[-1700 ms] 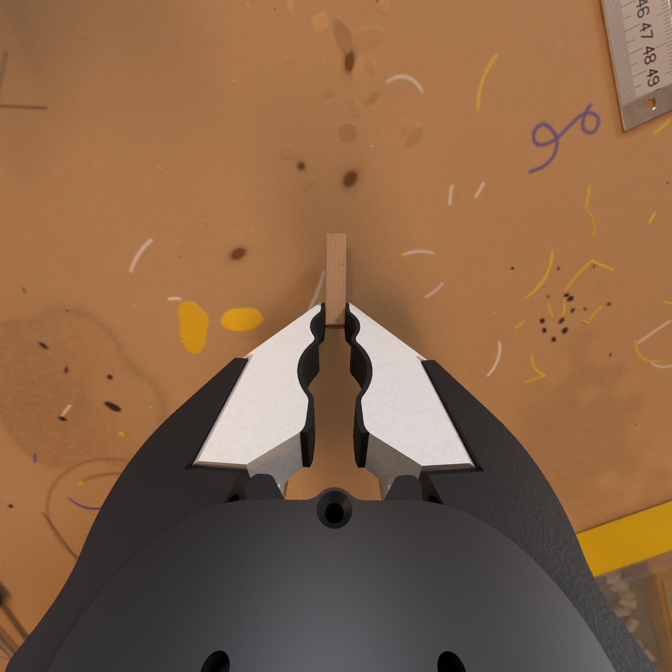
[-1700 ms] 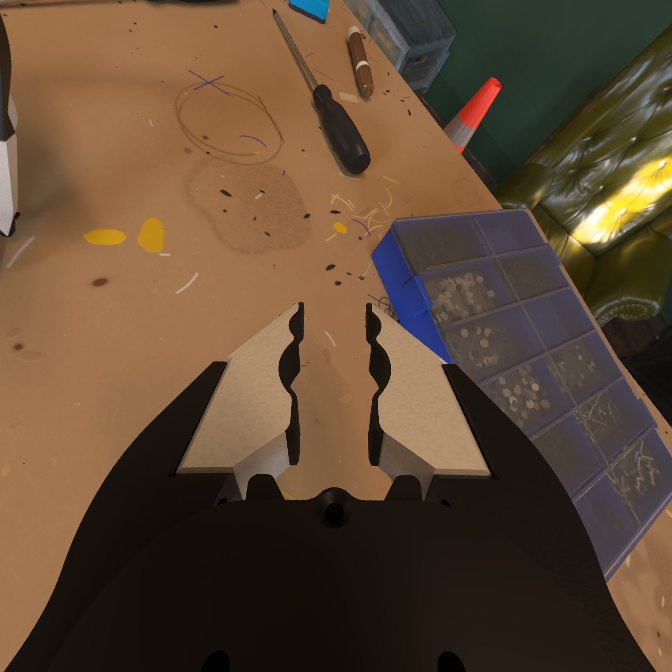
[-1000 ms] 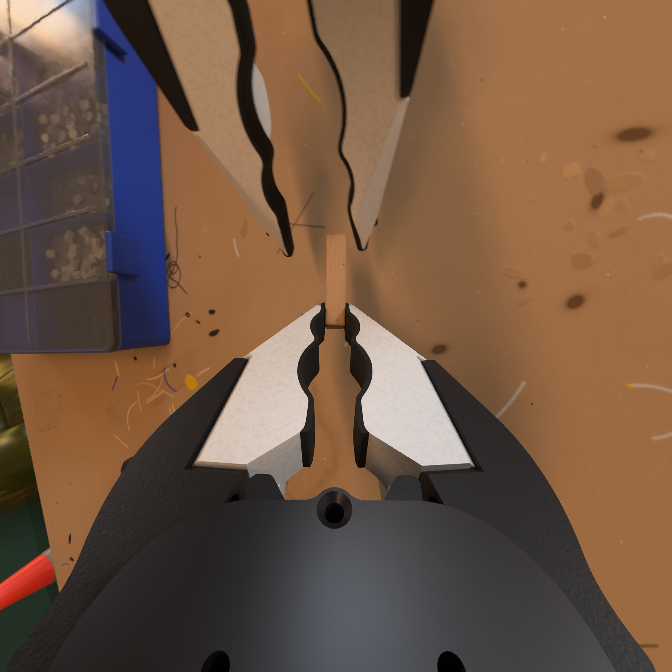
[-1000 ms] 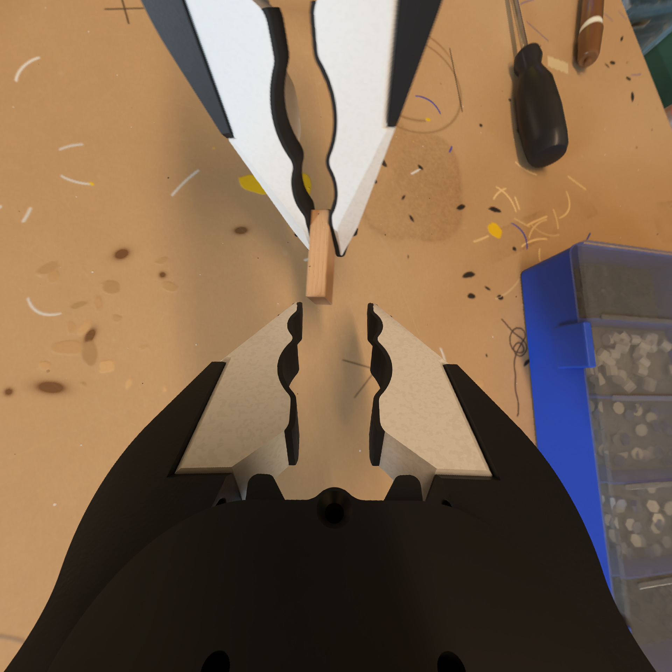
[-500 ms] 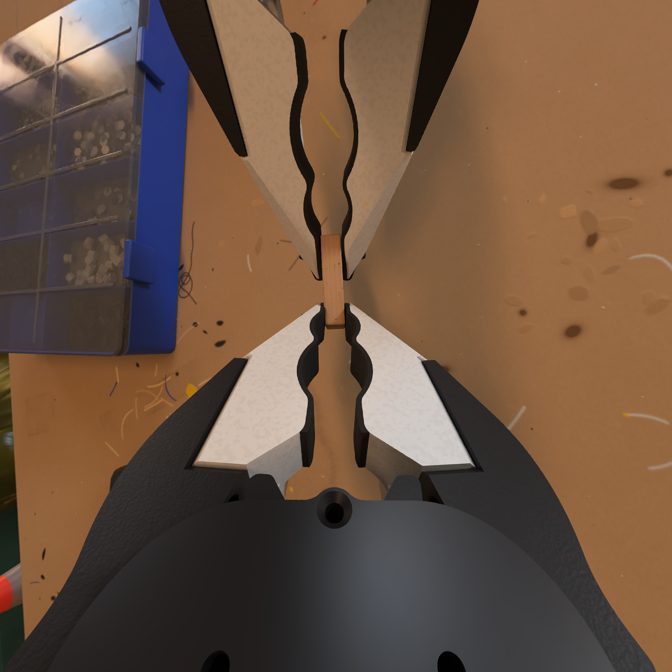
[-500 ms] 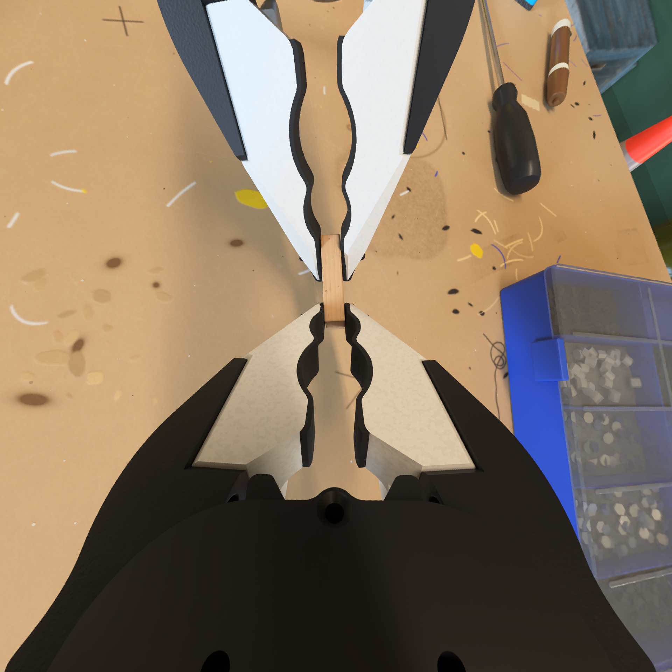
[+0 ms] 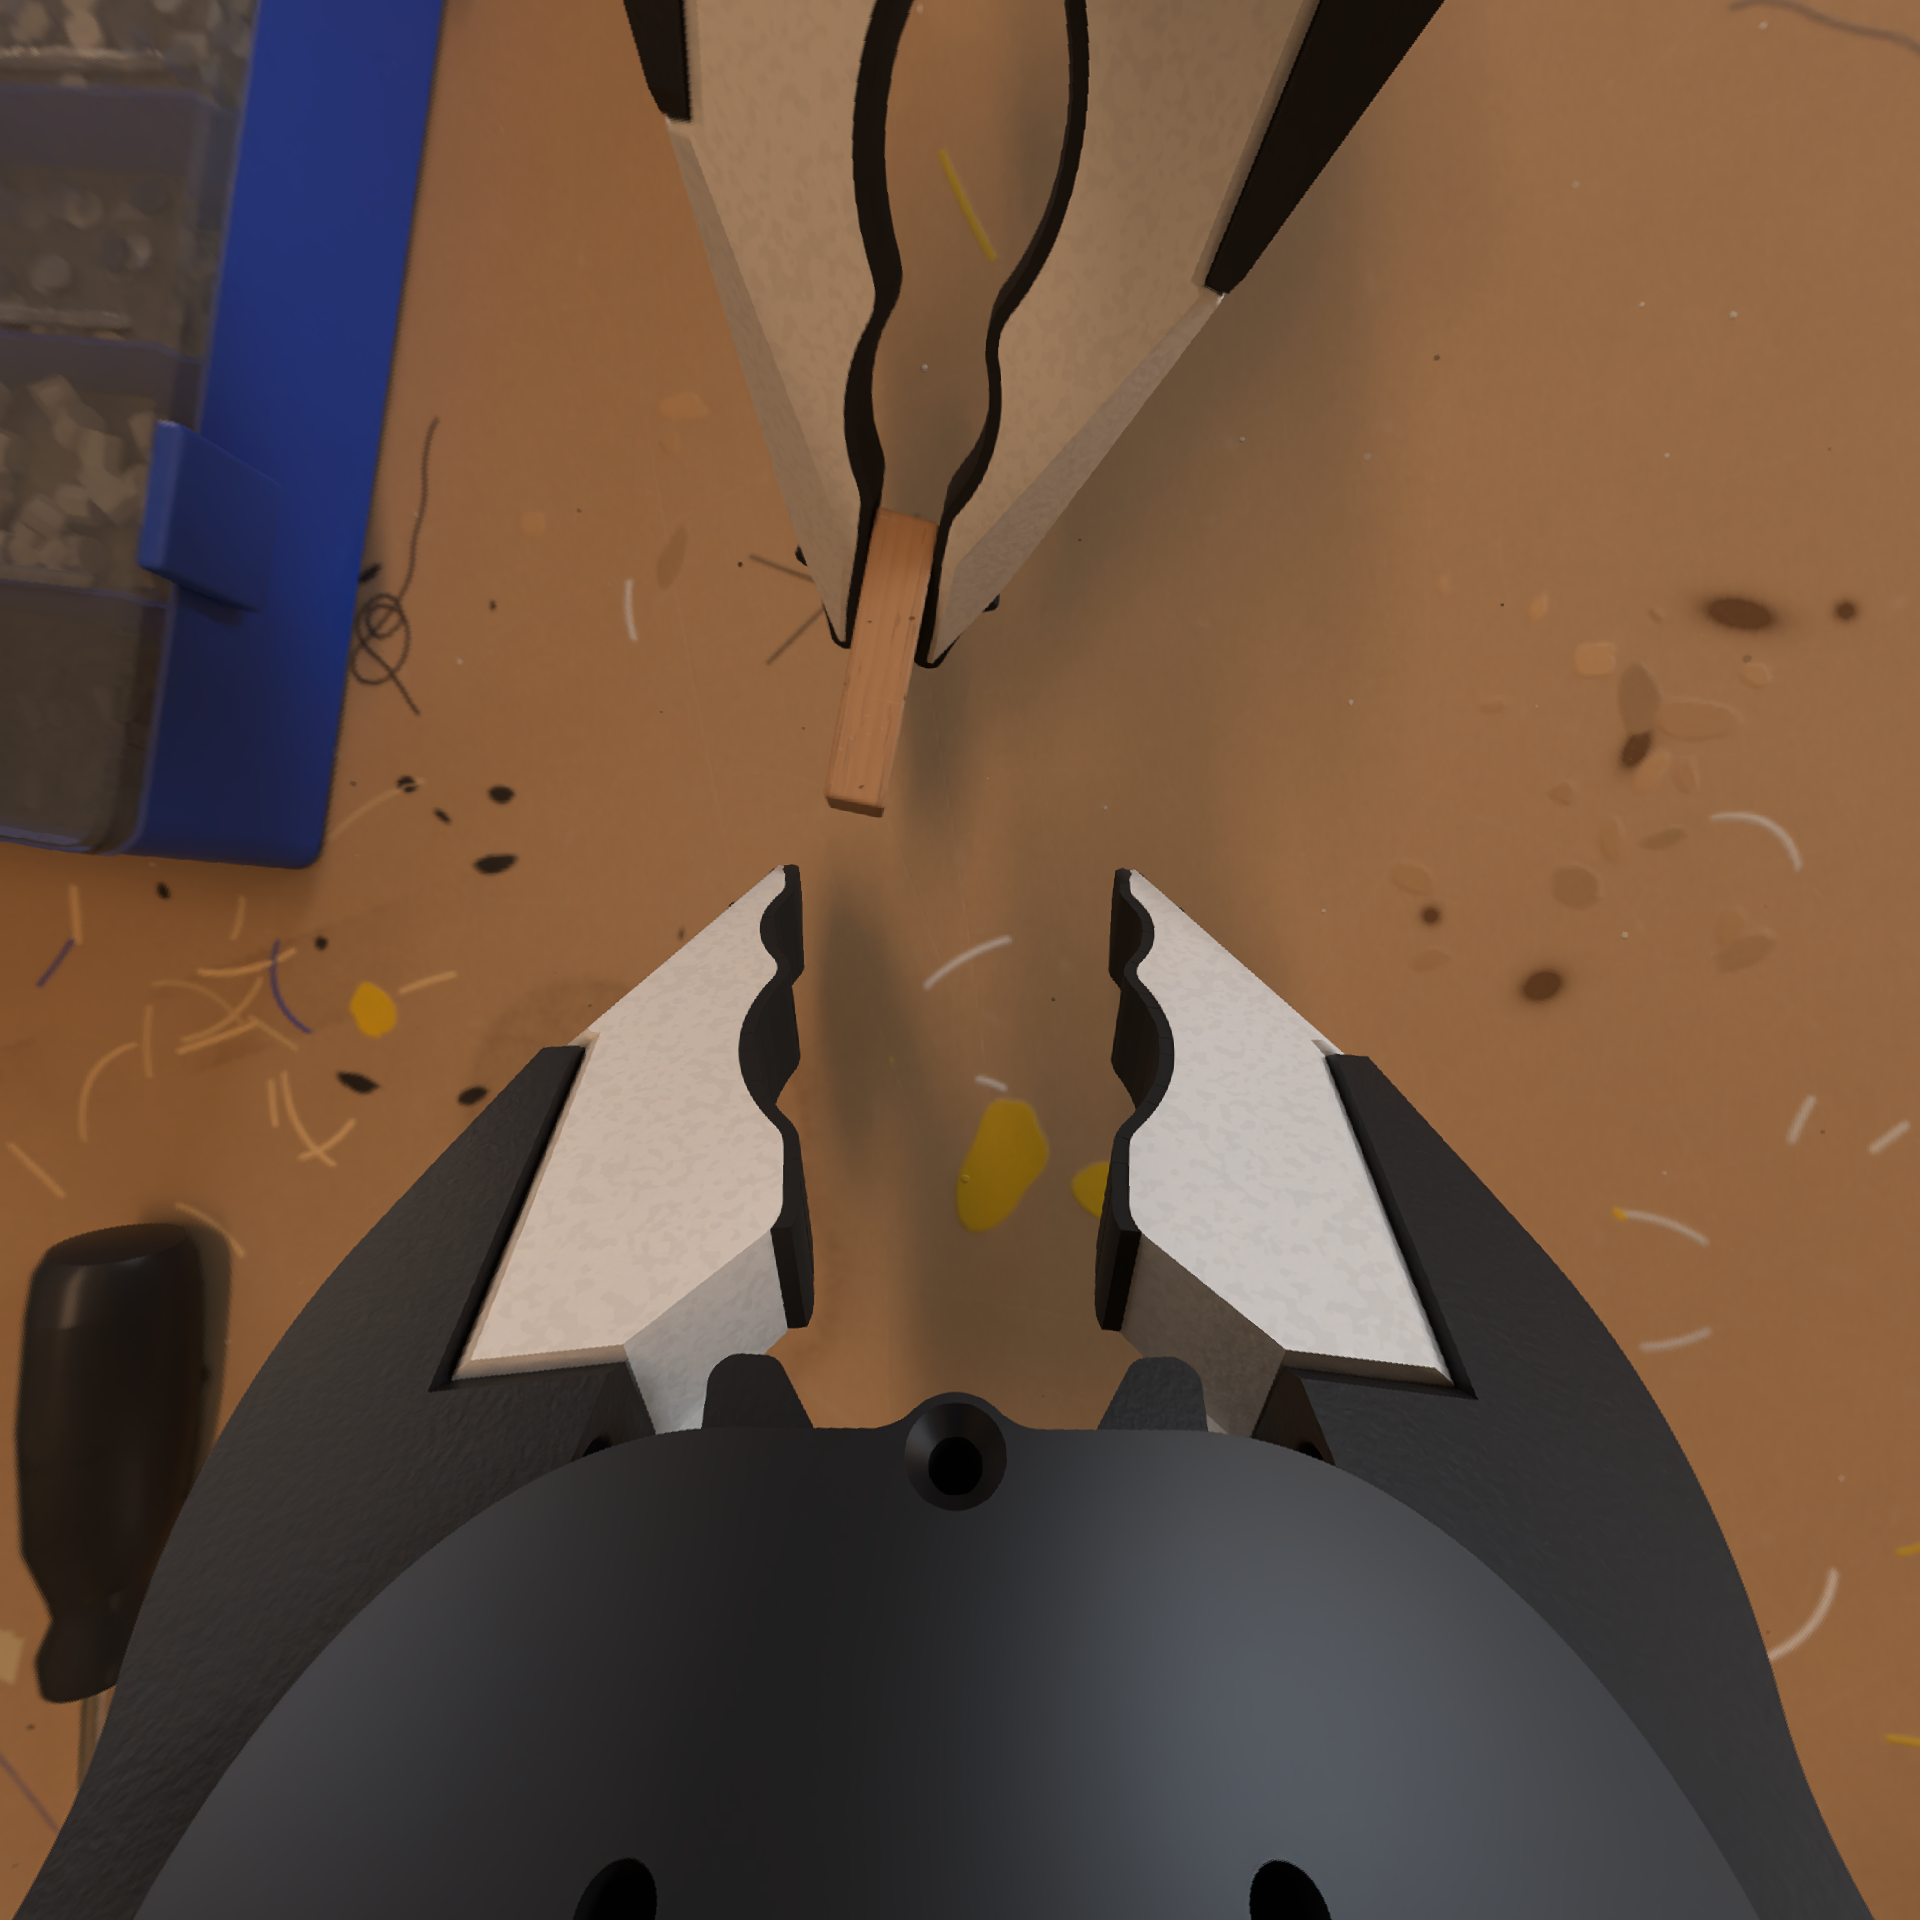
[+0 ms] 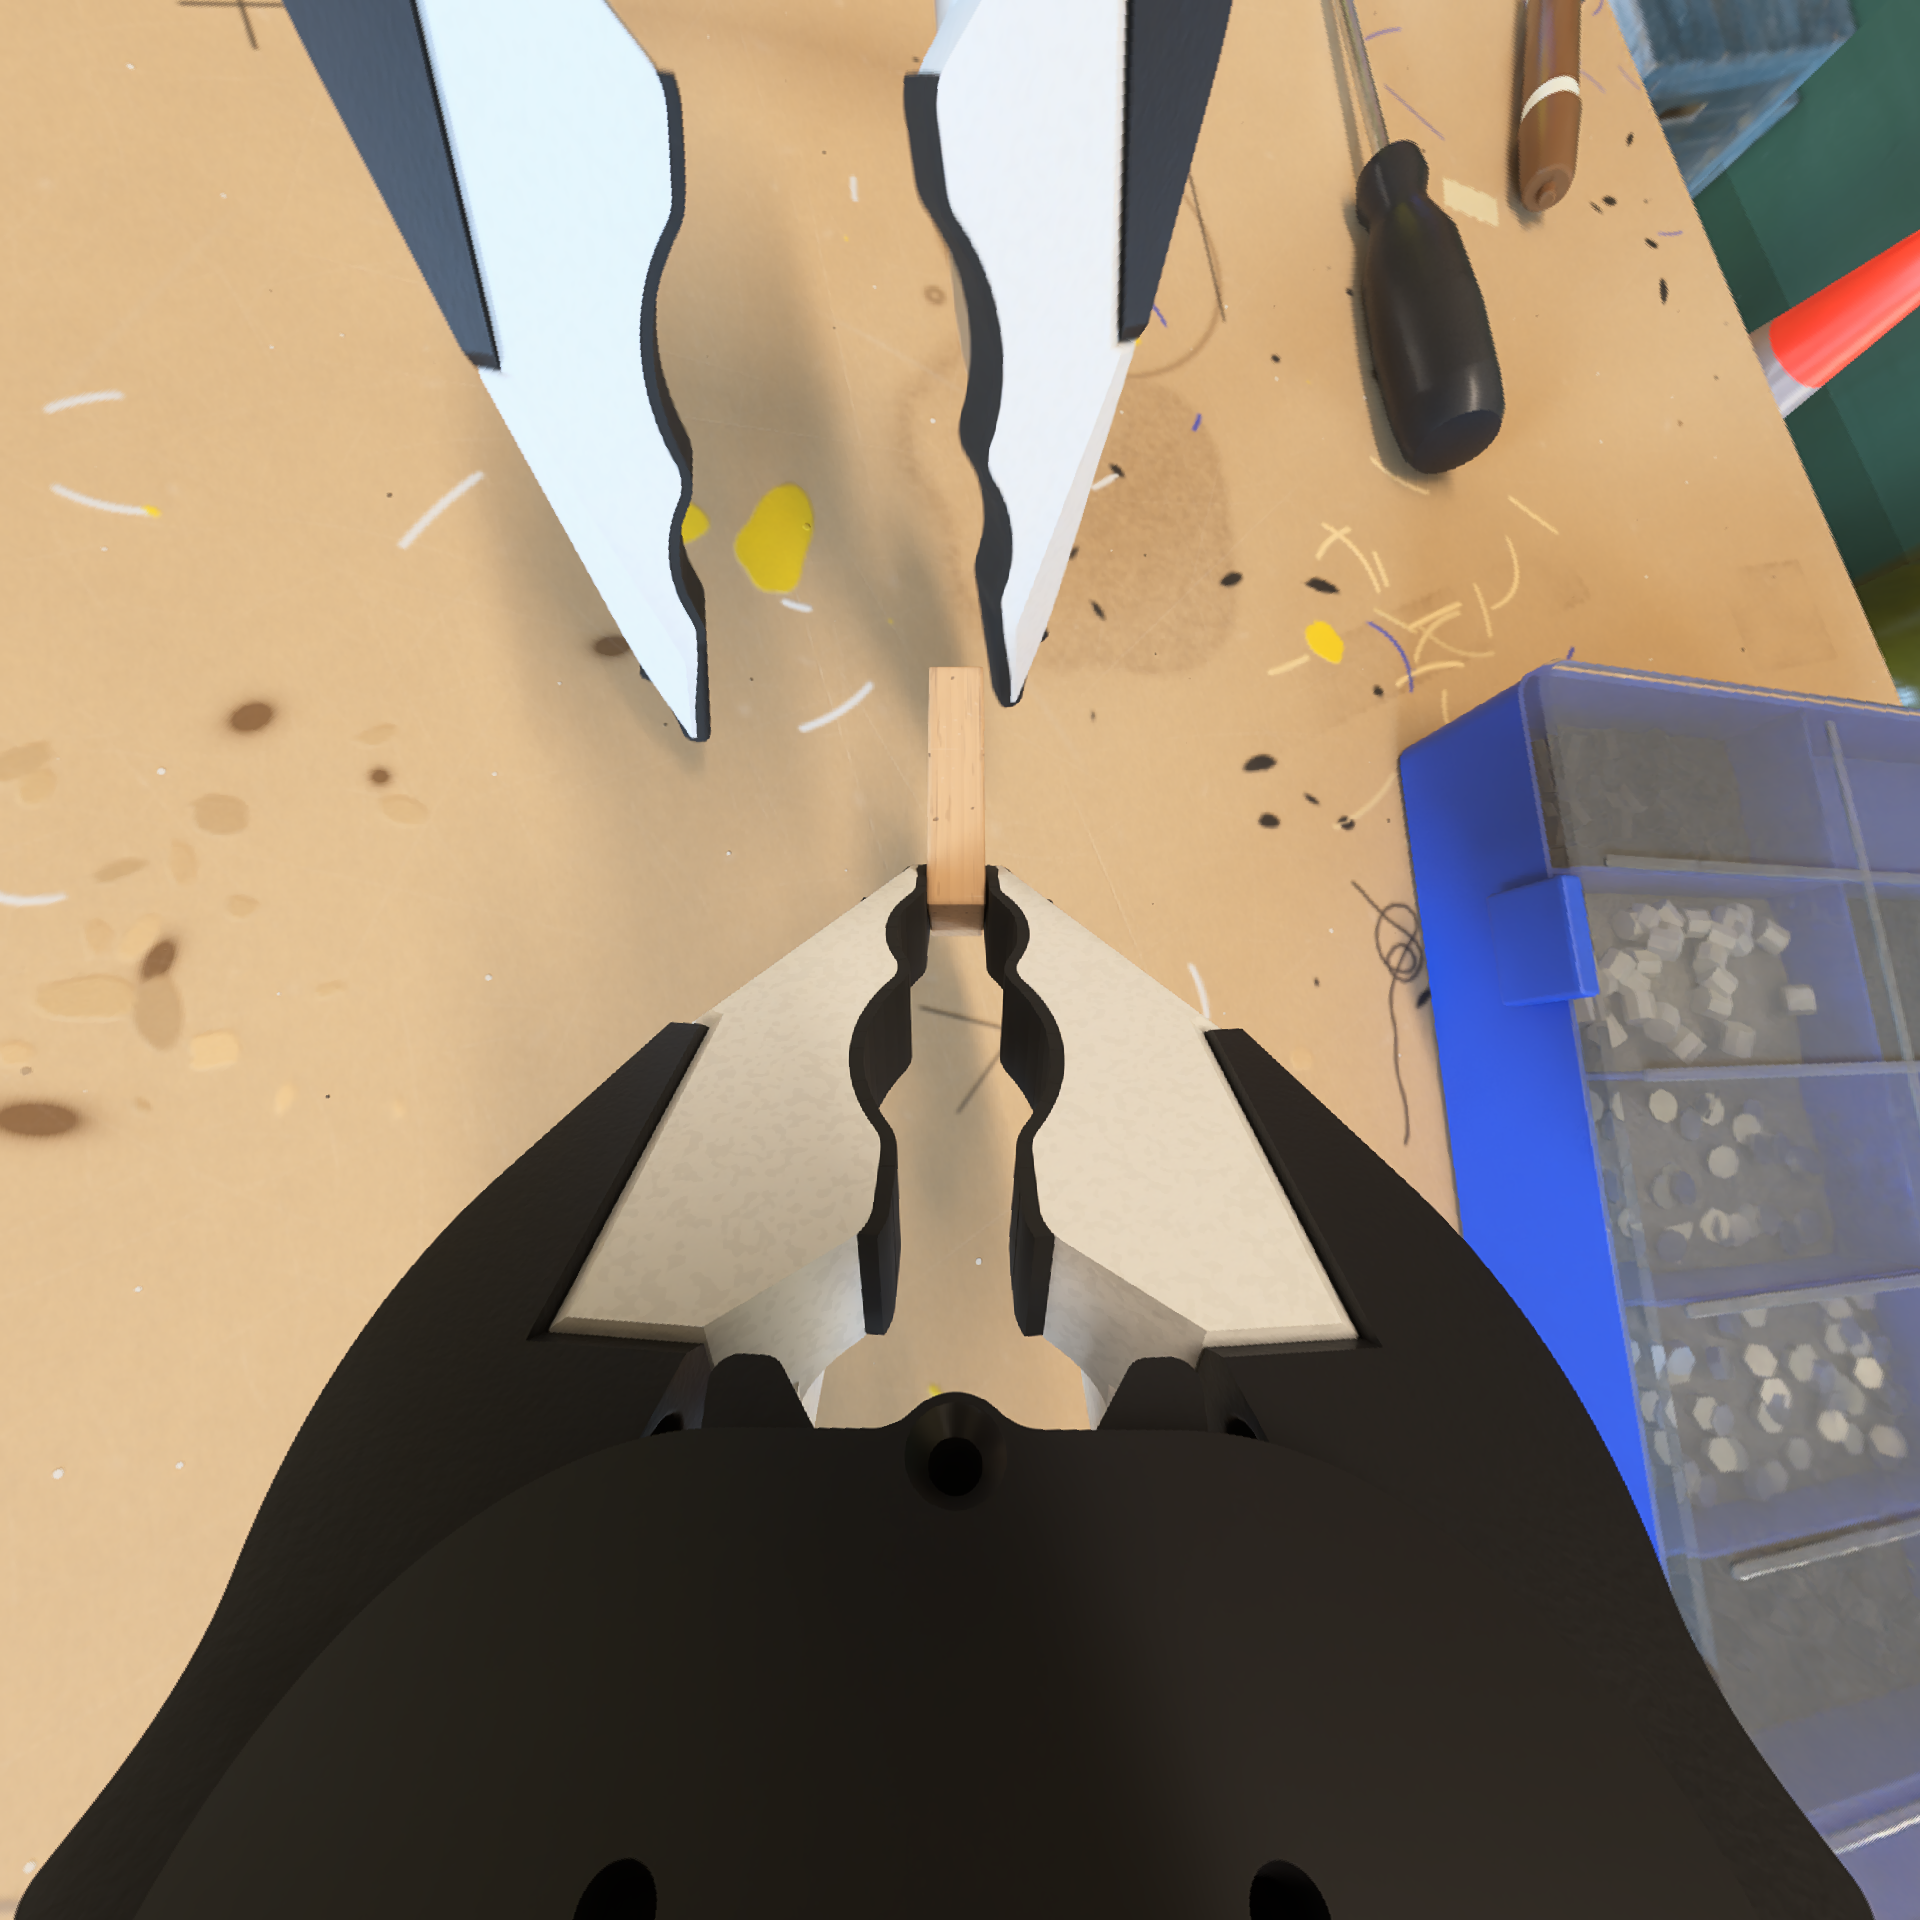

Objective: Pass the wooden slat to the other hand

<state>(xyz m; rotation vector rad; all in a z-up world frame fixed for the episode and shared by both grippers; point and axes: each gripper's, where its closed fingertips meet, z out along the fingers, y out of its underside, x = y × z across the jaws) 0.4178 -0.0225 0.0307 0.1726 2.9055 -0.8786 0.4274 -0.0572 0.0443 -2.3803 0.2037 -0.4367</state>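
Note:
The wooden slat (image 8: 955, 790) is a short pale strip. My right gripper (image 8: 954, 883) is shut on its near end and holds it above the workbench. In the left wrist view the slat (image 7: 873, 696) sticks out of the right gripper (image 7: 886, 644) toward me. My left gripper (image 7: 954, 883) is open and empty, its fingertips a short way back from the slat's free end. In the right wrist view the left gripper (image 8: 852, 717) stands open ahead, one fingertip close beside the slat's far end without gripping it.
A blue compartment box (image 8: 1704, 1143) of small parts lies on the brown workbench (image 8: 312, 935), also in the left wrist view (image 7: 208, 416). A black-handled screwdriver (image 8: 1423, 312) lies beyond it, also in the left wrist view (image 7: 104, 1434). A brown marker (image 8: 1548, 104), an orange cone (image 8: 1839, 322).
Both grippers held the slat half a second ago. My left gripper has opened, let go and drawn back; the slat stays in my right gripper.

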